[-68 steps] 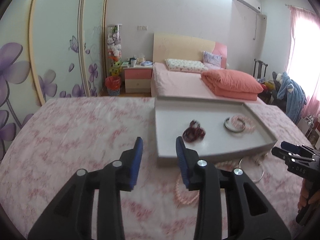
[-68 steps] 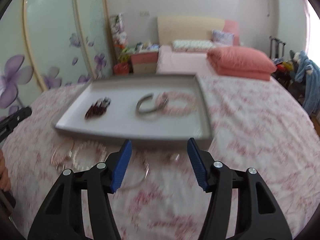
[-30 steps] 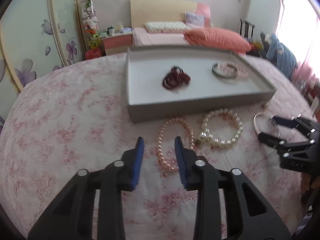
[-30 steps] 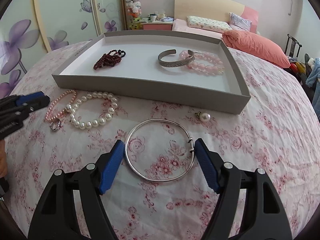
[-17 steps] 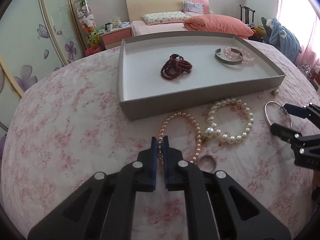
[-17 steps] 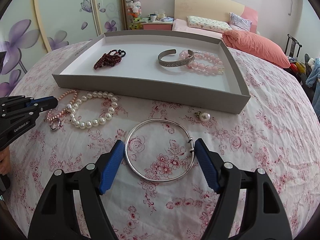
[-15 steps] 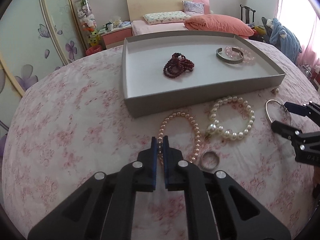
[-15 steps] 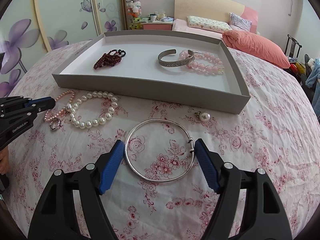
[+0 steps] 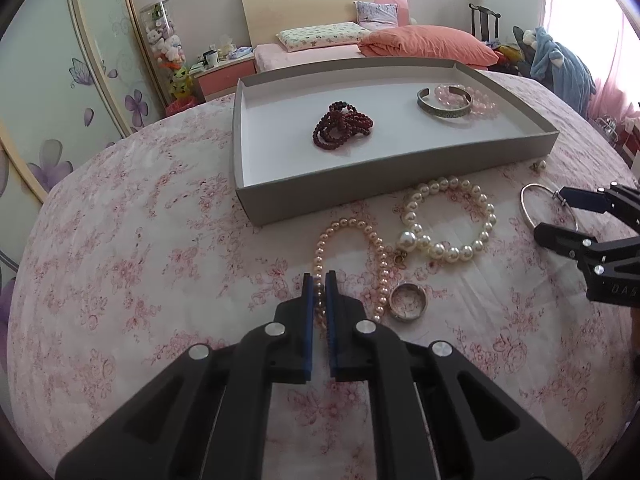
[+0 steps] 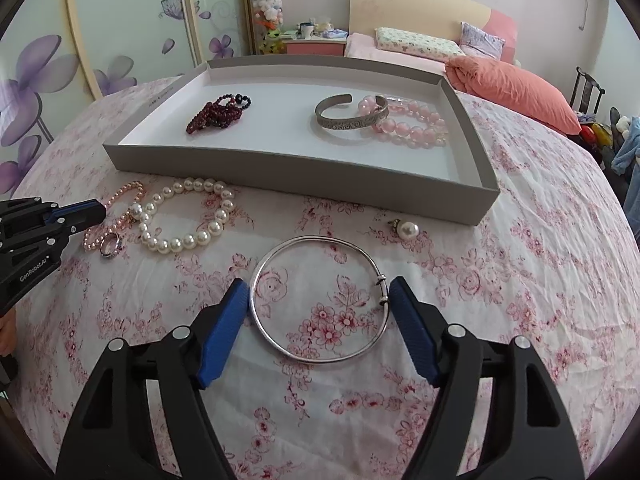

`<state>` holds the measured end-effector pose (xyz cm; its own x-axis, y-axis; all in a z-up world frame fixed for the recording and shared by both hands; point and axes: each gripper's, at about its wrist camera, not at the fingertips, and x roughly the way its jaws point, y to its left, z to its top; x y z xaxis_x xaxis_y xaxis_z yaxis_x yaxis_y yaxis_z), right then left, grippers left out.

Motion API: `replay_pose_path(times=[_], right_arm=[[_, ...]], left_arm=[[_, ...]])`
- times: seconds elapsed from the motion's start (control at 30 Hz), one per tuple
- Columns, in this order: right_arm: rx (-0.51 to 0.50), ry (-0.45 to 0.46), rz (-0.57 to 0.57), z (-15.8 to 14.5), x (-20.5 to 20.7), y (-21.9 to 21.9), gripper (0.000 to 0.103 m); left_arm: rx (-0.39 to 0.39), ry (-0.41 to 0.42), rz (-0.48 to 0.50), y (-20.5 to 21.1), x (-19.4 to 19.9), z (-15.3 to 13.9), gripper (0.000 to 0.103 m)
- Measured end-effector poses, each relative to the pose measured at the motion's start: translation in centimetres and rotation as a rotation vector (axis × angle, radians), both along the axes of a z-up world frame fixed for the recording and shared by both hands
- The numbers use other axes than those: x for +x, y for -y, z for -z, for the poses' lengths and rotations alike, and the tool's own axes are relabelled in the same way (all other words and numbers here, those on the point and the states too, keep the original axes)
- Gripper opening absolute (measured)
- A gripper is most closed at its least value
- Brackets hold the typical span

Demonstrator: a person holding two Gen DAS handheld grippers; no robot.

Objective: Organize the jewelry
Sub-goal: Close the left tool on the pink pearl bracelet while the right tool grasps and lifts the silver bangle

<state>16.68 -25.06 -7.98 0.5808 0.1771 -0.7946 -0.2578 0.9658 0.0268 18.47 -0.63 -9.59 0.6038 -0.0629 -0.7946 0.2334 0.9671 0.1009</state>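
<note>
Through your left wrist camera, your left gripper point(image 9: 319, 280) is clenched on the near side of the pink pearl bracelet point(image 9: 352, 256), a few beads pinched between its blue pads while the rest of the loop lies on the flowered cloth point(image 9: 140, 260). Just right of it a small ring point(image 9: 408, 302) rests against the loop, and beyond that sits the white pearl bracelet point(image 9: 450, 220), touching the pink one. Behind them stands the grey tray point(image 9: 360, 194), with the dark red beads point(image 9: 343, 125) near its middle and the silver cuff point(image 9: 444, 103) resting against the pink bead bracelet point(image 9: 478, 98) toward its right end. At the right edge your right gripper point(image 9: 560, 216) reaches in over the thin silver bangle point(image 9: 528, 210), and a pearl earring point(image 9: 538, 165) lies close to the tray's corner. From your right wrist camera, your right gripper point(image 10: 318, 300) stands released and wide, its blue fingers point(image 10: 224, 332) set on either side of the silver bangle point(image 10: 320, 356), which lies flat on the cloth point(image 10: 520, 280); whether the pads touch it you cannot tell. The pearl earring point(image 10: 406, 229) sits between bangle and tray point(image 10: 300, 168). On the left, your left gripper point(image 10: 98, 210) is closed at the pink pearl bracelet point(image 10: 120, 196), beside the ring point(image 10: 109, 245) and the white pearl bracelet point(image 10: 184, 216).
</note>
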Motion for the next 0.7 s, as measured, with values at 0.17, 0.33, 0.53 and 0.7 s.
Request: replay_pose_path(times=[0.17, 0.33, 0.53, 0.7], right_arm=[[0.009, 0.011, 0.013, 0.1, -0.6, 0.4, 0.072], [0.025, 0.024, 0.017, 0.0, -1.0, 0.6, 0.072], [0.059, 0.071, 0.03, -1.0, -1.5, 1.0, 0.072], [0.086, 0.124, 0.032, -1.9, -2.3, 1.1, 0.072]], left_arm=[[-0.049, -0.012, 0.003, -0.7, -0.7, -0.1, 0.006], [-0.107, 0.014, 0.004, -1.5, -1.5, -1.0, 0.006], [-0.208, 0.069, -0.004, -2.5, -2.4, -2.5, 0.006], [-0.283, 0.11, -0.015, -3.0, -3.1, -3.7, 0.006]])
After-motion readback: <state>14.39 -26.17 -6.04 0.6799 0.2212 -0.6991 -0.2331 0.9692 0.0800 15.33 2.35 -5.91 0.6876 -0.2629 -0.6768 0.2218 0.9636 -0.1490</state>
